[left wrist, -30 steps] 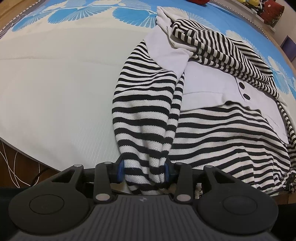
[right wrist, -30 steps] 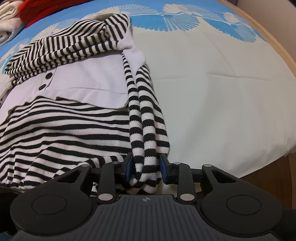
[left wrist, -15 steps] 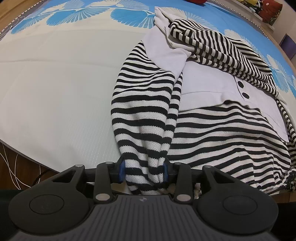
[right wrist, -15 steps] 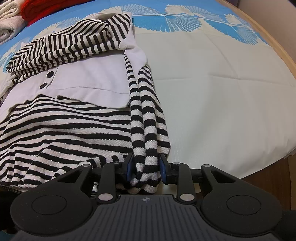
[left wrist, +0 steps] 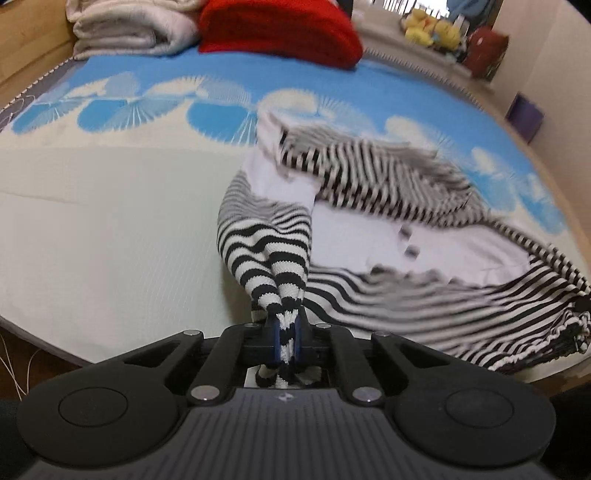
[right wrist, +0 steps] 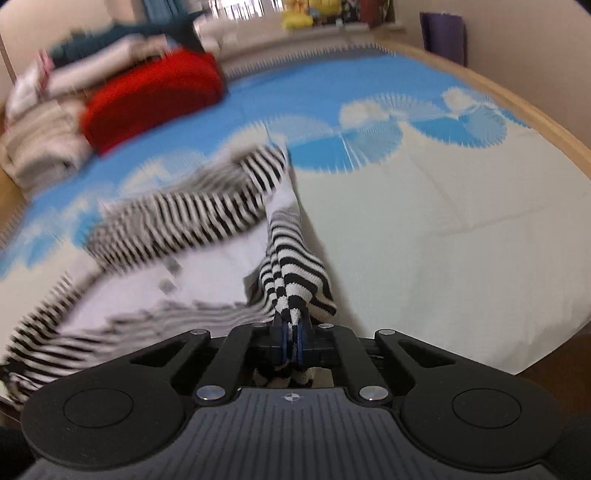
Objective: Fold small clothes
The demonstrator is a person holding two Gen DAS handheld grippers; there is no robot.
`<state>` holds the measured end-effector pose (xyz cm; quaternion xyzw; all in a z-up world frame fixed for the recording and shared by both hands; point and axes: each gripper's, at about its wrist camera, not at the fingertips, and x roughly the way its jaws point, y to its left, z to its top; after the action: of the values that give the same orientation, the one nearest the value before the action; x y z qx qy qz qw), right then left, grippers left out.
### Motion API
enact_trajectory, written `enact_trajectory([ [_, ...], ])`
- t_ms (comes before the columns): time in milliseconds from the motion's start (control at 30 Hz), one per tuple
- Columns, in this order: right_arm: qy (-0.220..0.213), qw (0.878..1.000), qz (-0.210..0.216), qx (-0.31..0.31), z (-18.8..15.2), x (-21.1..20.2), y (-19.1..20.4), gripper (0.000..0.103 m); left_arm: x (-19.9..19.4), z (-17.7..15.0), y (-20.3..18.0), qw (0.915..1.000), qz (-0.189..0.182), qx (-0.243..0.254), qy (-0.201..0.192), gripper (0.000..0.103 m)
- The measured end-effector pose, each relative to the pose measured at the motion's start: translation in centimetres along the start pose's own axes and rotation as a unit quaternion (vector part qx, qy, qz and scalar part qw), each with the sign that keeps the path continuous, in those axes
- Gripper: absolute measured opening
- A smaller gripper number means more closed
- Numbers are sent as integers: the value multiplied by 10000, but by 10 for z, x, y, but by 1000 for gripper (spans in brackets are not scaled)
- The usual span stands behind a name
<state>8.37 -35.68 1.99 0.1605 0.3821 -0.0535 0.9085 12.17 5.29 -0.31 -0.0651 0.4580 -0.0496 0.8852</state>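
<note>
A black-and-white striped top (left wrist: 424, 295) with a white front panel and dark buttons lies on the bed. My left gripper (left wrist: 286, 341) is shut on its lower left corner and lifts it off the mattress. My right gripper (right wrist: 291, 341) is shut on the lower right corner of the same striped top (right wrist: 177, 221) and also holds it raised. The cloth bunches into a narrow twist at each set of jaws. The upper part, with a folded sleeve, still rests on the bed. Both views are motion-blurred.
The bed cover (left wrist: 92, 221) is cream near me and blue with white fan patterns farther off. A red folded cloth (left wrist: 280, 29) and pale folded towels (left wrist: 129, 29) lie at the far end. A wooden bed rim (right wrist: 517, 110) runs along the right.
Both grippers have closed tight on the hem corners and lifted, tilting the views up toward the far end of the bed. The lower part of the top has risen off the mattress.
</note>
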Motion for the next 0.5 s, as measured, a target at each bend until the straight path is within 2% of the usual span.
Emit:
enact_trajectory([
  [133, -421, 9968, 543, 406, 16, -74, -16, 4, -60, -9, 9, 9980, -401, -263, -408, 6],
  [233, -737, 9920, 850, 570, 24, -117, -32, 4, -70, -8, 18, 9963, -617, -452, -390, 7],
  [300, -635, 9923, 897, 578, 31, -115, -36, 4, -63, 4, 19, 9961, -682, -444, -346, 7],
  [367, -485, 9935, 865, 563, 39, -96, -35, 4, -47, 25, 19, 9964, -690, -395, -278, 7],
  [433, -390, 9957, 714, 433, 49, -70, -27, 4, -20, 54, 24, 9948, -874, -477, -193, 7],
  [500, -235, 9974, 667, 155, 66, -33, -14, 4, 23, 87, 38, 9929, -921, -749, 72, 9],
])
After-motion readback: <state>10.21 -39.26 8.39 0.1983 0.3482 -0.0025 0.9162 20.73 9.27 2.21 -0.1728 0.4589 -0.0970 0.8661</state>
